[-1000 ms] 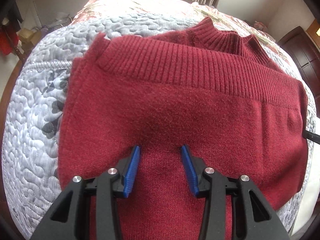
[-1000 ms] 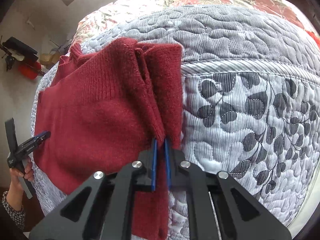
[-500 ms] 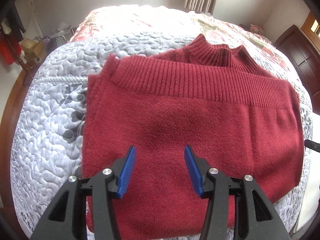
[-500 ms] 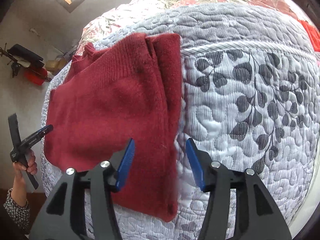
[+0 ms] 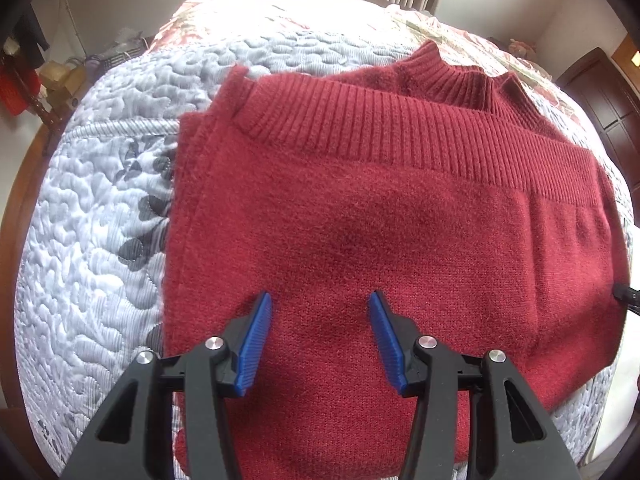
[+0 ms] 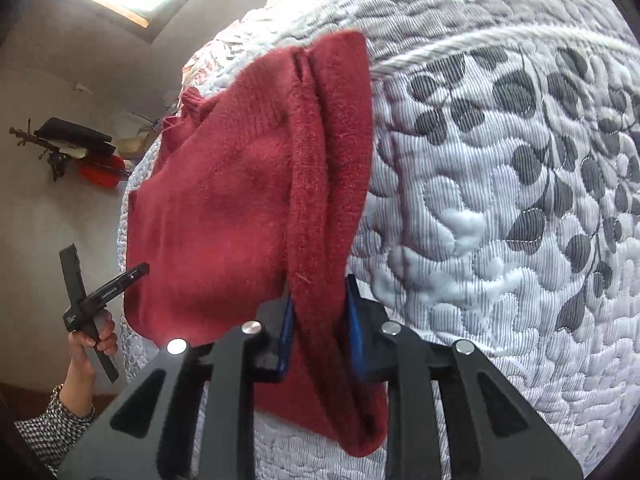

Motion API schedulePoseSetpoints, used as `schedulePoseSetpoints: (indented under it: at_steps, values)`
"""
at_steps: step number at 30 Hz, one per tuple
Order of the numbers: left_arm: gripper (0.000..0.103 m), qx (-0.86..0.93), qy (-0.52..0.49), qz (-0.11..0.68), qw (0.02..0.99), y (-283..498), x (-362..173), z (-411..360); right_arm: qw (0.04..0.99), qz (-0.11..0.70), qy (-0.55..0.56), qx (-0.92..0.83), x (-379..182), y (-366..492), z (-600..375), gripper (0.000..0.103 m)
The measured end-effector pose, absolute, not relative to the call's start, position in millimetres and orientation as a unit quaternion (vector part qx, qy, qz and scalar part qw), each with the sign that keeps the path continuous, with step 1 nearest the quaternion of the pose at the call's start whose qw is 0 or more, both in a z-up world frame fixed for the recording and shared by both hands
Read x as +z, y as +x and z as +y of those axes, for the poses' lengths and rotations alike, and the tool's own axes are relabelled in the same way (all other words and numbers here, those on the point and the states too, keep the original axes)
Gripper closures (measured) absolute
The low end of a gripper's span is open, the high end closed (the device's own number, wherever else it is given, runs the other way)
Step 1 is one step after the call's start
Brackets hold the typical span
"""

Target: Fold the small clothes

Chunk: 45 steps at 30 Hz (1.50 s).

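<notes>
A dark red knit sweater lies folded on the bed, its ribbed hem across the top and its collar behind that. My left gripper hovers open over the near part of the sweater, with nothing between its blue pads. In the right wrist view the sweater has a thick, layered side edge. My right gripper is shut on that edge, fabric filling the gap between the pads. The left gripper shows at the far side, held in a person's hand.
A grey quilted bedspread with dark leaf prints covers the bed under the sweater. A wooden bed frame runs along the left. Boxes and clutter stand by the far wall, and a dark wooden door is at right.
The right gripper held the sweater's edge, opened wide half a second ago, and has now closed on the folded side edge again. The left gripper stayed open and pulled back a little.
</notes>
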<state>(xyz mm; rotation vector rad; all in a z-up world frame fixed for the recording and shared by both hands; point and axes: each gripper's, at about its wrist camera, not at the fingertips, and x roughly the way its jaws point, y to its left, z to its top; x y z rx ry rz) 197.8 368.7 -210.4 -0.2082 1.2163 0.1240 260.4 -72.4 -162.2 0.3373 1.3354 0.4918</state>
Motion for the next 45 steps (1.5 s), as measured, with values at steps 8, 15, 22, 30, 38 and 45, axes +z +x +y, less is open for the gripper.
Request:
schedulePoseSetpoints:
  at_steps: [8,15,22,30,38,45]
  values:
    - [0.051,0.055,-0.089,0.572,0.814,197.7,-216.6,366.9,0.742,0.635,0.121,0.181,-185.1,263.5,-59.7,0.082]
    - [0.050,0.050,-0.089,0.573,0.813,200.5,-220.5,365.4,0.740,0.639,0.116,0.172,-191.5,263.4,-50.3,0.081]
    - [0.051,0.051,-0.085,0.578,0.810,205.2,-215.6,363.3,0.739,0.644,0.123,0.155,-181.9,265.6,-46.2,0.081]
    - [0.044,0.035,-0.088,0.538,0.838,191.6,-164.8,375.8,0.763,0.598,0.122,0.212,-100.9,256.8,12.2,0.083]
    - [0.044,0.036,-0.102,0.535,0.838,183.5,-158.7,396.7,0.752,0.592,0.074,0.280,-82.4,253.6,116.4,0.083]
    - [0.044,0.046,-0.115,0.536,0.835,166.3,-163.2,420.9,0.732,0.612,0.018,0.300,-114.4,247.0,196.9,0.083]
